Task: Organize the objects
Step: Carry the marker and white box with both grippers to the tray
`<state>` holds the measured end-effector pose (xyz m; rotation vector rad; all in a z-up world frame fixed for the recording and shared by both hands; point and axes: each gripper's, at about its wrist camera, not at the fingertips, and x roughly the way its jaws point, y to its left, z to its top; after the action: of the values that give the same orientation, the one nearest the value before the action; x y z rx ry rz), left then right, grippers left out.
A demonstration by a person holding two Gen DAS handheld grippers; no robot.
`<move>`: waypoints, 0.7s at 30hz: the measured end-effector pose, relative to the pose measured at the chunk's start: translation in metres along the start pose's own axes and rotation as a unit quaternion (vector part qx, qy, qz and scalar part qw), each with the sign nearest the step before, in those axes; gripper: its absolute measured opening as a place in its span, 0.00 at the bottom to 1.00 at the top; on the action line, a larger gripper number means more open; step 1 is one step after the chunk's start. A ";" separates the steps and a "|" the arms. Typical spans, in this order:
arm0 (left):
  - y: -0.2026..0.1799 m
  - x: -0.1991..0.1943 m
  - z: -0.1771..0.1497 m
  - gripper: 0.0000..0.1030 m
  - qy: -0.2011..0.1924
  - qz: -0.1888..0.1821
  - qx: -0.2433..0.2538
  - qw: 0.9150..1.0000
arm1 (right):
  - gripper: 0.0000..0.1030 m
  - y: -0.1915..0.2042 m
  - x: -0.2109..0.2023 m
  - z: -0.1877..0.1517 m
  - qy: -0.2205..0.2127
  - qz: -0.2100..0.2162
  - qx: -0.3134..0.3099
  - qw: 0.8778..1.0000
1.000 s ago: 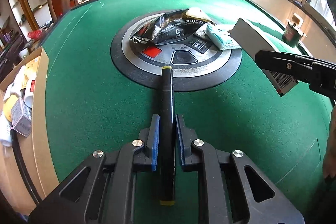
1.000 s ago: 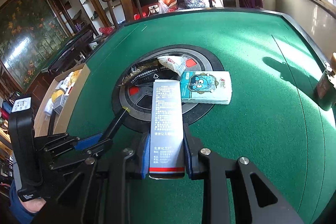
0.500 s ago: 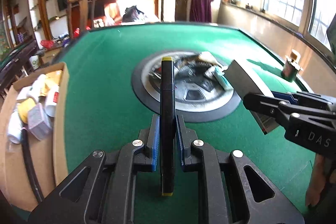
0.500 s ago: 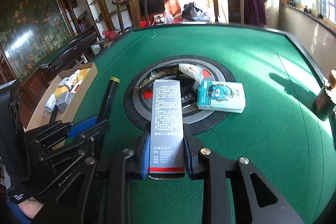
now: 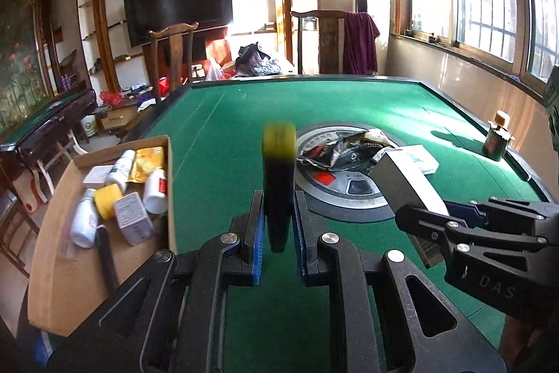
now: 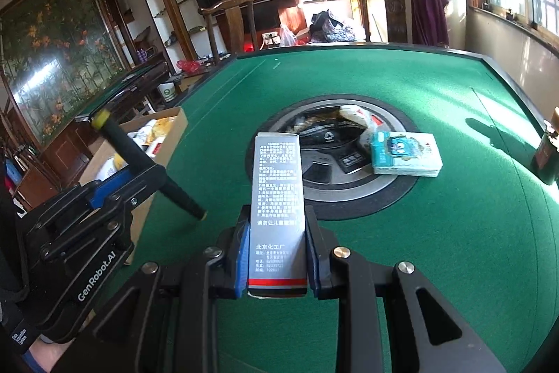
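My left gripper (image 5: 277, 226) is shut on a black stick with yellow end caps (image 5: 277, 177), tilted upward above the green table; it also shows in the right wrist view (image 6: 139, 159). My right gripper (image 6: 277, 243) is shut on a long grey carton with printed text (image 6: 277, 187), seen at the right of the left wrist view (image 5: 408, 187). A cardboard box (image 5: 52, 254) at the table's left edge holds several bottles and small packs. A black snack bag (image 5: 346, 151) and a blue tissue pack (image 6: 405, 154) lie on the round centre console (image 5: 349, 205).
A small dark bottle (image 5: 496, 137) stands near the table's right edge. Wooden chairs (image 5: 174, 58) stand beyond the far side. Green felt (image 5: 227, 135) lies between the box and the console.
Both grippers have lifted and tipped up, so the views now look more level across the room. The stick has tilted upward. The left gripper has shifted toward the cardboard box.
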<state>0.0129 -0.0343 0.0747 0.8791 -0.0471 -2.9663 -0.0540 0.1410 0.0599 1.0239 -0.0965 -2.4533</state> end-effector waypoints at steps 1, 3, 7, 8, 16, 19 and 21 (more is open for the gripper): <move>0.004 -0.002 0.000 0.14 -0.002 0.002 -0.003 1.000 | 0.25 0.005 0.000 -0.001 0.001 0.005 -0.001 1.000; 0.013 -0.007 -0.001 0.14 -0.005 0.007 -0.012 1.000 | 0.25 0.015 0.001 -0.002 0.002 0.012 -0.004 1.000; 0.036 -0.018 0.000 0.14 -0.013 0.005 -0.037 0.999 | 0.25 0.036 0.004 -0.003 0.001 0.022 -0.010 1.000; 0.041 -0.019 0.000 0.14 -0.012 -0.001 -0.043 0.999 | 0.25 0.041 0.005 -0.003 0.001 0.025 -0.011 1.000; 0.081 -0.024 -0.004 0.12 0.012 -0.054 -0.094 0.994 | 0.25 0.052 0.007 -0.001 -0.008 0.031 -0.001 0.999; 0.083 -0.016 -0.005 0.12 0.050 -0.080 -0.090 0.991 | 0.25 0.048 0.010 0.000 -0.004 0.029 0.009 1.000; 0.077 -0.005 -0.006 0.12 0.089 -0.083 -0.067 0.990 | 0.25 0.042 0.010 0.000 -0.003 0.029 0.015 0.999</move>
<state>0.0233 -0.1105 0.0762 1.1790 0.2393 -2.9797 -0.0433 0.0992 0.0639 1.0132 -0.1642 -2.4093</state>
